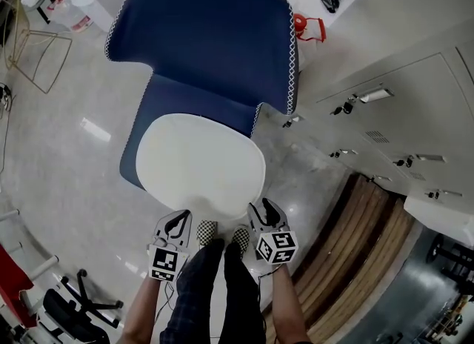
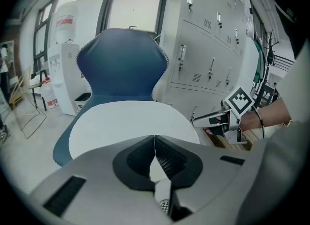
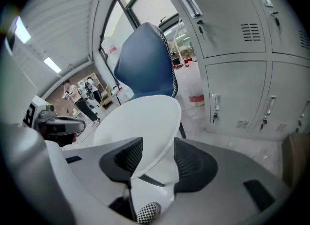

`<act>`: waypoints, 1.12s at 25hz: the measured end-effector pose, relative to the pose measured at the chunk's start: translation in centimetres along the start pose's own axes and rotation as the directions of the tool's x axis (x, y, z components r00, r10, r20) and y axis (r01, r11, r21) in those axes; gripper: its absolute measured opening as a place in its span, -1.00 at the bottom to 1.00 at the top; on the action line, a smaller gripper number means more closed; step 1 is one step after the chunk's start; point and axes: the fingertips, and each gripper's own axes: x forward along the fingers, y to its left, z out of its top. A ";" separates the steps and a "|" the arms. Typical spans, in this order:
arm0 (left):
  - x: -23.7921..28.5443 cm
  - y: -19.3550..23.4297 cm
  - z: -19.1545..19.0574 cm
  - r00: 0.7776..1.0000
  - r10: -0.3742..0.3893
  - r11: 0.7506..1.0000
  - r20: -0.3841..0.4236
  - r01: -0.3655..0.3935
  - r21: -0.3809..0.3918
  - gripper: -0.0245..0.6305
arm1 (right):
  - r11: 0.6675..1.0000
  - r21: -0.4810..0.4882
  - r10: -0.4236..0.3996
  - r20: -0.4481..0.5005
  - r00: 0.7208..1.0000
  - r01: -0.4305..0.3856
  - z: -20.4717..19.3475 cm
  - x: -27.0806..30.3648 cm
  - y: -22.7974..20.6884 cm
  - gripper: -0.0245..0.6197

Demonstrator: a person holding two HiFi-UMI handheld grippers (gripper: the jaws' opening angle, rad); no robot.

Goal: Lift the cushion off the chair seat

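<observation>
Approach stage, I judge: the cushion (image 1: 200,164) lies flat on the chair (image 1: 207,38) seat, the right gripper (image 1: 265,211) holds its jaws apart at the front edge, and the left gripper (image 1: 176,224) is closed on nothing, so next it must open and both clamp that edge.

White cushion (image 1: 200,163) on blue chair (image 1: 207,46)

Left tool (image 1: 178,219) jaws together; right tool (image 1: 264,207) jaws apart.
</observation>
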 end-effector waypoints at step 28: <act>-0.2 1.7 0.0 0.998 0.055 0.998 0.030 -0.054 -0.041 -0.87 | 0.997 0.021 0.079 -0.047 0.996 -0.078 -0.2 2.2 1.2 -0.41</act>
